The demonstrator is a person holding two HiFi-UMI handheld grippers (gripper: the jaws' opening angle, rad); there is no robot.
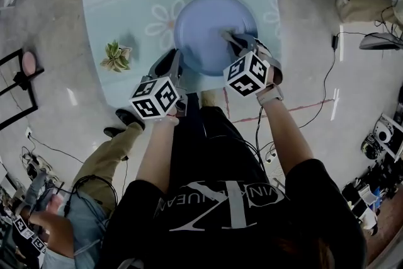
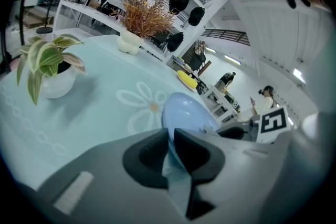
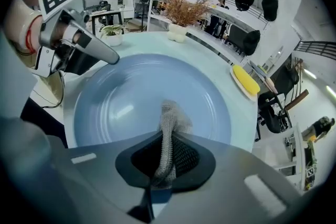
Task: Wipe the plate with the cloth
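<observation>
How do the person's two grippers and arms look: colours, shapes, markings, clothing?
Both the left gripper and the right gripper have grey bodies with black jaw pads. Each carries a white cube with black square markers. The person wears a black short-sleeved T-shirt with pale lettering and a light wristband on the right wrist.

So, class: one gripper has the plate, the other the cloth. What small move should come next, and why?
Probably draw the right gripper sideways so the cloth sweeps across the plate. Its jaws are shut on the cloth, whose free end sits over the plate's middle, and the left gripper clamps the rim, steadying it.
</observation>
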